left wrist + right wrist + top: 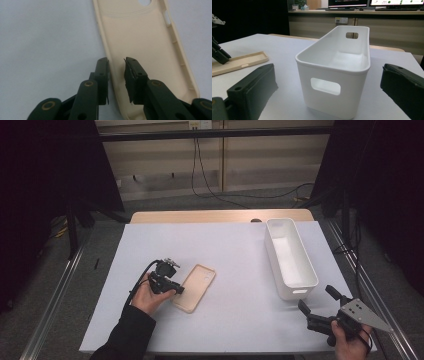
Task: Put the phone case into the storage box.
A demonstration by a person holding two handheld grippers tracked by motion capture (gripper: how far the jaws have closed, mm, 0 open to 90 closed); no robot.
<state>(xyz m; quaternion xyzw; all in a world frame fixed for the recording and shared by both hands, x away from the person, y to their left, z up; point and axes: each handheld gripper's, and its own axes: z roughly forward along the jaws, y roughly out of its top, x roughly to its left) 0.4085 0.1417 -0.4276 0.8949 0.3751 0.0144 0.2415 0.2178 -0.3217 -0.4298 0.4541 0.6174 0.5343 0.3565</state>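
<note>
Left gripper (116, 61) straddles the phone case's (142, 50) long rim, jaws narrowly apart, one inside, one outside, not yet clamped.

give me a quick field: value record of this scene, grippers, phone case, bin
left gripper: open, jaws straddling one long side wall of the phone case, not closed on it
phone case: beige, lying open side up on the table, left of centre
right gripper: open wide, held off the near right of the table, pointing at the bin
bin: white, oblong, handle cut-outs at the ends, empty, upright on the right
table: white surface
</note>
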